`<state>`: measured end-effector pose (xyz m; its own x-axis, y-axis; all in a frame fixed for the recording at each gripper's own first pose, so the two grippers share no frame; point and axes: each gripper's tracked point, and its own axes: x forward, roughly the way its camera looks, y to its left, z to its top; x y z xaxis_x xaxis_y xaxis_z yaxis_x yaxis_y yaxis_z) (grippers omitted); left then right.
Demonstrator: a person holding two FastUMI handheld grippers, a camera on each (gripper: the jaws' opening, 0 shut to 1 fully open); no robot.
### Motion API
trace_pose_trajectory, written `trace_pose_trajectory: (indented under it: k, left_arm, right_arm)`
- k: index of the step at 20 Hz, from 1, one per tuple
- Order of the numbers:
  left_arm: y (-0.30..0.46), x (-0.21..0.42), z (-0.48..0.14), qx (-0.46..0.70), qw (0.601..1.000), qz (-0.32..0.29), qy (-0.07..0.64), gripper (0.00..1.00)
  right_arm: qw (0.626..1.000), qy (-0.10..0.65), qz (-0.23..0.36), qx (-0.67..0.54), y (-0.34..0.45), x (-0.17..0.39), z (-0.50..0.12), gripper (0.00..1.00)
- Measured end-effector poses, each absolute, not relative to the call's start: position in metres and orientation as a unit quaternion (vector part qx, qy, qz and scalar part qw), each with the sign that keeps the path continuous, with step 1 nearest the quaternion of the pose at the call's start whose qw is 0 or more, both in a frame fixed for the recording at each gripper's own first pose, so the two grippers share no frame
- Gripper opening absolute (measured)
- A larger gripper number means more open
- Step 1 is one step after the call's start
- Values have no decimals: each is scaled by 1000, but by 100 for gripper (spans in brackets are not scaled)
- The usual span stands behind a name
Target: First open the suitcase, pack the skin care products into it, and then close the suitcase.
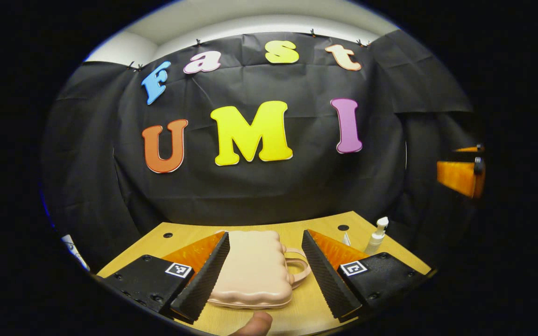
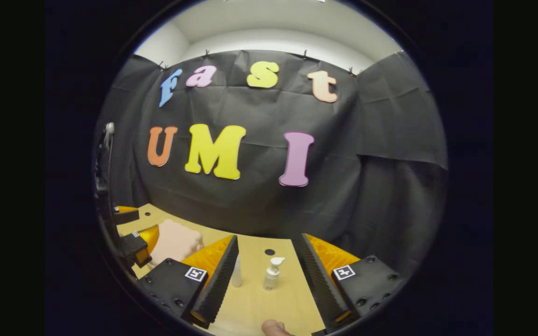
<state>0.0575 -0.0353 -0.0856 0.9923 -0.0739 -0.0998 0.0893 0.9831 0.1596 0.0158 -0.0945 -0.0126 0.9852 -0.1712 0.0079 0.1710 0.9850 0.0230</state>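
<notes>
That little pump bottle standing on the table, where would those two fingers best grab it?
Probably around the round body of the pump bottle, below its narrow nozzle head. It stands upright, so the right gripper, open with the bottle ahead between its fingers, could come in level from the near side and close across the body. The head looks too small to pinch safely.
</notes>
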Motion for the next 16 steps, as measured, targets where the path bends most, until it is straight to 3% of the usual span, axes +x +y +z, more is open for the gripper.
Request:
trace_pose_trajectory:
  k: [6, 11, 16]
  left_arm:
    - [-47, 96, -149, 225, 970, -37, 84, 99]
    - [-61, 115, -190, 377, 921, -43, 87, 99]
    - [-85, 128, -225, 453, 884, -63, 94, 99]
  right_arm:
    - [993, -7, -114, 39, -147, 33, -28, 80]
    - [993, 12, -106, 43, -170, 53, -52, 80]
    - [994, 34, -91, 54, -188, 69, -77, 79]
